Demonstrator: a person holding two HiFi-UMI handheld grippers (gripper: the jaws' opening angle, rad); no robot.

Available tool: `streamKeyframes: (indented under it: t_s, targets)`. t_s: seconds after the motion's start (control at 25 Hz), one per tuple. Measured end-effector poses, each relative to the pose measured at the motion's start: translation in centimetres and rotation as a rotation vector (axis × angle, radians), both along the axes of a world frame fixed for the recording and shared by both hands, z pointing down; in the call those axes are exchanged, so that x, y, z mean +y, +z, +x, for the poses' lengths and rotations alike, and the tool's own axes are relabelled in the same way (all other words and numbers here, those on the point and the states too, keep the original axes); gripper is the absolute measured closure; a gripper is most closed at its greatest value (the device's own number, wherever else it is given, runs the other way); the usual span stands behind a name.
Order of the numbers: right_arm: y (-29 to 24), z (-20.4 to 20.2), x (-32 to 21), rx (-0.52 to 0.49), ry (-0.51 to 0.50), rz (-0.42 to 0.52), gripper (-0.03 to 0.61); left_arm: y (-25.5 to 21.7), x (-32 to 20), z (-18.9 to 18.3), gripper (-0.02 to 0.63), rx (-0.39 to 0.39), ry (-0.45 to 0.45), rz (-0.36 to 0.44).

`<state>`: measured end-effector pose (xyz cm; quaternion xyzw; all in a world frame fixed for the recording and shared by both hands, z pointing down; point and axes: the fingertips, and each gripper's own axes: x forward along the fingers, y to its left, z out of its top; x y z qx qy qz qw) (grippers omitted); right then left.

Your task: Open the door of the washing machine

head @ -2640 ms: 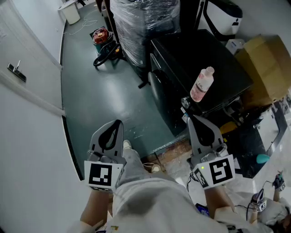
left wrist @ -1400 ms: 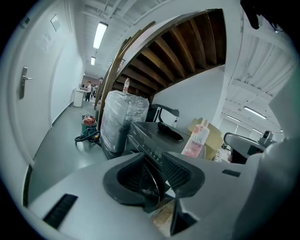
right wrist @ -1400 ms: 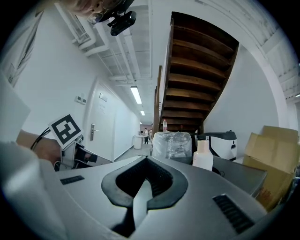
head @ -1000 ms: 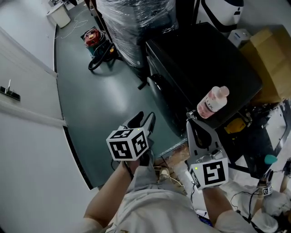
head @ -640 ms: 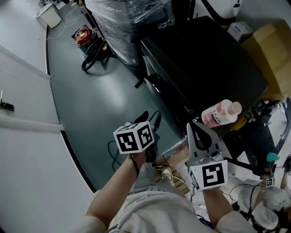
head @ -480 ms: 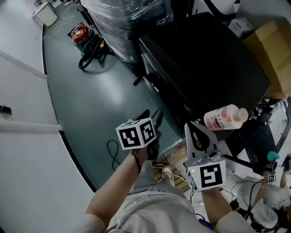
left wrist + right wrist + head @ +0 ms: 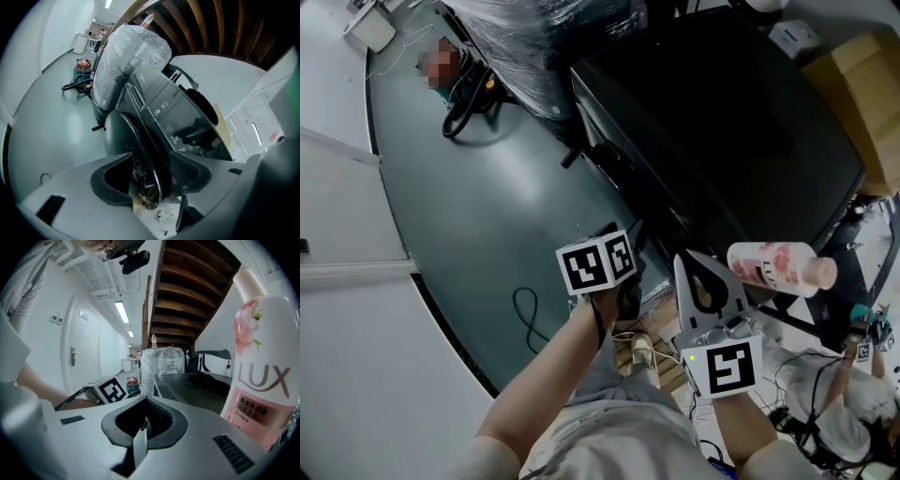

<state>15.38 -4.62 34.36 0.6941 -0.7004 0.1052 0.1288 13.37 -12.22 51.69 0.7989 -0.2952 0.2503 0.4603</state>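
Observation:
The black washing machine (image 7: 722,122) faces the green floor. Its round door (image 7: 136,140) is closed against the front. My left gripper (image 7: 621,234) hangs low at the machine's front, marker cube up. In the left gripper view its jaws (image 7: 152,180) have just been opening and stand wide, with the door's curved rim running between them and the pads not pressing on it. My right gripper (image 7: 686,260) is shut on nothing by the machine's near corner, and the right gripper view (image 7: 143,420) shows its jaws together. A pink Lux bottle (image 7: 778,265) (image 7: 262,380) stands just right of it.
A plastic-wrapped bulk (image 7: 544,47) (image 7: 126,56) stands beside the machine's far side, with a vacuum cleaner (image 7: 83,70) on the floor beyond. A black cable (image 7: 525,309) loops on the floor. A cardboard box (image 7: 862,94) sits at the right, and cables and clutter (image 7: 834,375) lie below it.
My left gripper has come down and forward from beside the leg to the machine's lower front. The right gripper has edged forward beside the bottle.

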Motion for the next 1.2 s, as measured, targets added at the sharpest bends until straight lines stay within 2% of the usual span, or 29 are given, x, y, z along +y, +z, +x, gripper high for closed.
streamKeyframes:
  t_s: [0.2,0.4,0.76,0.92,1.0,1.2]
  targets:
    - [1.4,0.4,-0.2,0.013,0.009,-0.033,0.555,2.2,-0.4,0.8,0.366,-0.023,0.013,-0.021]
    - [1.7,0.5,-0.6,-0.013,0.028,-0.031,0.555,4.3,-0.6,0.7,0.350,-0.055,-0.025,-0.058]
    - [3.8,0.8,-1.1,-0.014,0.012,-0.075,0.555,6.3,-0.7,2.2,0.347,-0.066,-0.016,-0.113]
    - [3.8,0.7,-1.5,-0.019,0.009,-0.074,0.555,6.5,-0.9,2.9,0.347,-0.093,0.015,-0.086]
    - [3.8,0.7,-1.5,-0.017,0.009,-0.070,0.555,6.8,-0.7,2.8,0.347,-0.101,0.004,-0.099]
    - [4.6,0.6,-0.8,-0.021,0.012,-0.087,0.555,7.3,-0.4,2.8,0.348,-0.074,-0.021,-0.135]
